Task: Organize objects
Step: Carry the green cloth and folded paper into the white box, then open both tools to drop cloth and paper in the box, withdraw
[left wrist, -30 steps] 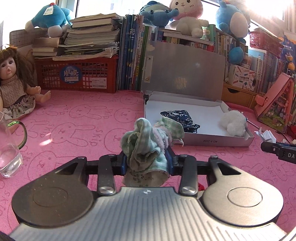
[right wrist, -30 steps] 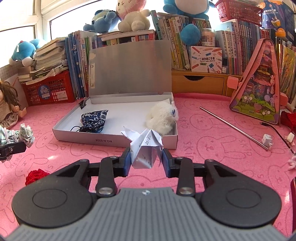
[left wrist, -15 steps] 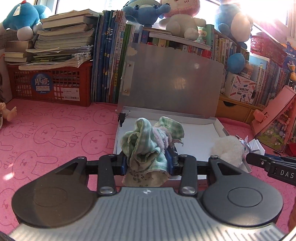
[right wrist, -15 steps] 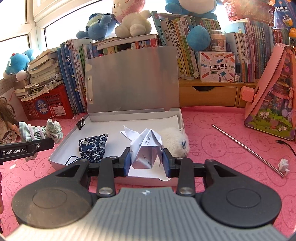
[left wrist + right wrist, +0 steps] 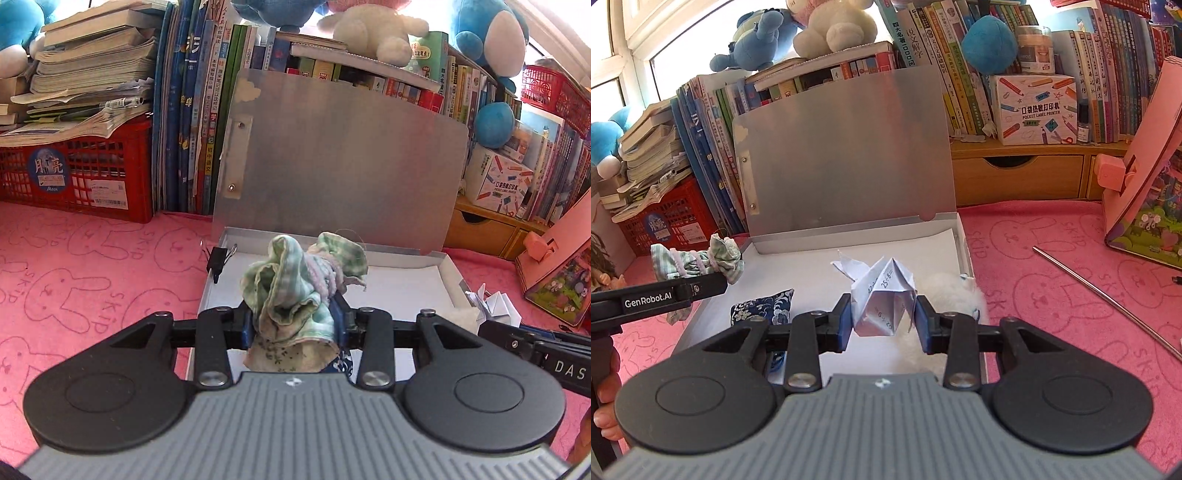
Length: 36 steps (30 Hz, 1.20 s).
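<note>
My left gripper (image 5: 295,321) is shut on a crumpled green checked cloth (image 5: 295,291) and holds it over the near left part of the open white box (image 5: 413,291). My right gripper (image 5: 882,317) is shut on a folded white paper figure (image 5: 882,295) and holds it over the box (image 5: 812,266), near its right side. Inside the box lie a blue patterned pouch (image 5: 762,308) and a white fluffy toy (image 5: 945,295). The left gripper with the cloth also shows in the right wrist view (image 5: 698,258). The paper figure shows in the left wrist view (image 5: 495,306).
The box lid (image 5: 340,158) stands upright against rows of books (image 5: 188,110). A red crate (image 5: 77,173) sits at the left, a pink toy house (image 5: 1145,177) at the right. A metal rod (image 5: 1108,299) lies on the pink mat. A wooden drawer unit (image 5: 1019,173) stands behind.
Both grippers have moved forward over the box, still holding the cloth and the paper figure. The box now looks closer in both views.
</note>
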Each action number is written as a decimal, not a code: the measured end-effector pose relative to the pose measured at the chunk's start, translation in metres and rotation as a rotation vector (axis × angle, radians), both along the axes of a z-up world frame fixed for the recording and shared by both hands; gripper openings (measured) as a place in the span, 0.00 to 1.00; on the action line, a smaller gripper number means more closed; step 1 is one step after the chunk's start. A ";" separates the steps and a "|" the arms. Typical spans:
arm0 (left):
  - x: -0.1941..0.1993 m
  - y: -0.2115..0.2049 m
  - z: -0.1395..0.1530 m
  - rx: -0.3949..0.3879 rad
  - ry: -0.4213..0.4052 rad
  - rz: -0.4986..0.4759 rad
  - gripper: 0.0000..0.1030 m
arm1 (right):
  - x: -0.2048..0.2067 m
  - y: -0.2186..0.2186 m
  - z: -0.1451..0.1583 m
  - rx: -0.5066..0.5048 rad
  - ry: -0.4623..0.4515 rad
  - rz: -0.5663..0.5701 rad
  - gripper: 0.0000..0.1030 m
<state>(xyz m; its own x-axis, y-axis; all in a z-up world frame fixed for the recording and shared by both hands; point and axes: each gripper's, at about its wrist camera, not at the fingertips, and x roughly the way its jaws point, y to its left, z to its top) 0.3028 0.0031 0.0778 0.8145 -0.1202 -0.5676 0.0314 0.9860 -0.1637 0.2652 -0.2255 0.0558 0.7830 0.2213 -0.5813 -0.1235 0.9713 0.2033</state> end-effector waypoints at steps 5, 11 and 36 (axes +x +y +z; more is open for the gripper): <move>0.033 -0.008 -0.006 0.043 0.023 -0.006 0.44 | 0.031 -0.001 0.003 0.013 0.018 -0.003 0.39; 0.062 -0.013 -0.022 0.055 0.063 -0.020 0.44 | 0.068 0.003 -0.007 0.009 0.054 0.003 0.39; 0.037 -0.016 -0.007 0.096 0.021 -0.056 0.79 | 0.057 0.003 -0.006 0.028 0.050 0.002 0.70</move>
